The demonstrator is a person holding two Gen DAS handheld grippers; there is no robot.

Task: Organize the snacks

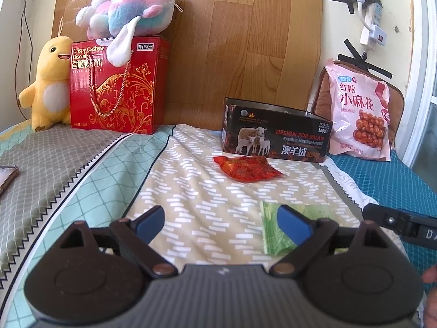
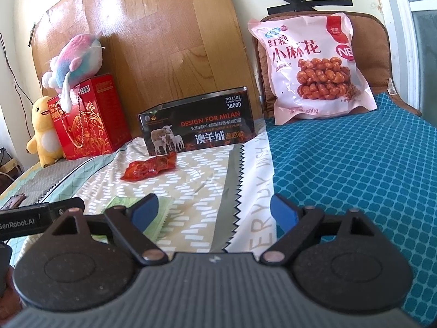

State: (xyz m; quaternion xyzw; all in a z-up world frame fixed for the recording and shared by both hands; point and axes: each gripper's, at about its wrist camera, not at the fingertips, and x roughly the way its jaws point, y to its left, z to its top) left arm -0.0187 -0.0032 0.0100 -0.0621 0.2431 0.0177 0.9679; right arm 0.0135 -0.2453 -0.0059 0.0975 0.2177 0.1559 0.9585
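Note:
A red snack packet [image 1: 247, 168] lies on the bedspread just in front of an open black box with sheep printed on it [image 1: 275, 134]; both also show in the right wrist view, the packet [image 2: 150, 168] and the box [image 2: 198, 129]. A green snack packet [image 1: 273, 228] lies under my left gripper's right finger; its edge shows in the right wrist view [image 2: 159, 213]. A large pink snack bag [image 1: 359, 112] [image 2: 314, 68] leans on a brown cushion. My left gripper [image 1: 224, 225] is open and empty. My right gripper [image 2: 215, 213] is open and empty above the bedspread.
A red biscuit gift box [image 1: 117, 87] stands at the back left with a pastel plush toy [image 1: 131, 13] on top and a yellow plush [image 1: 49, 84] beside it. A phone [image 1: 6, 177] lies at the left edge. A wooden board [image 1: 232, 41] backs the bed.

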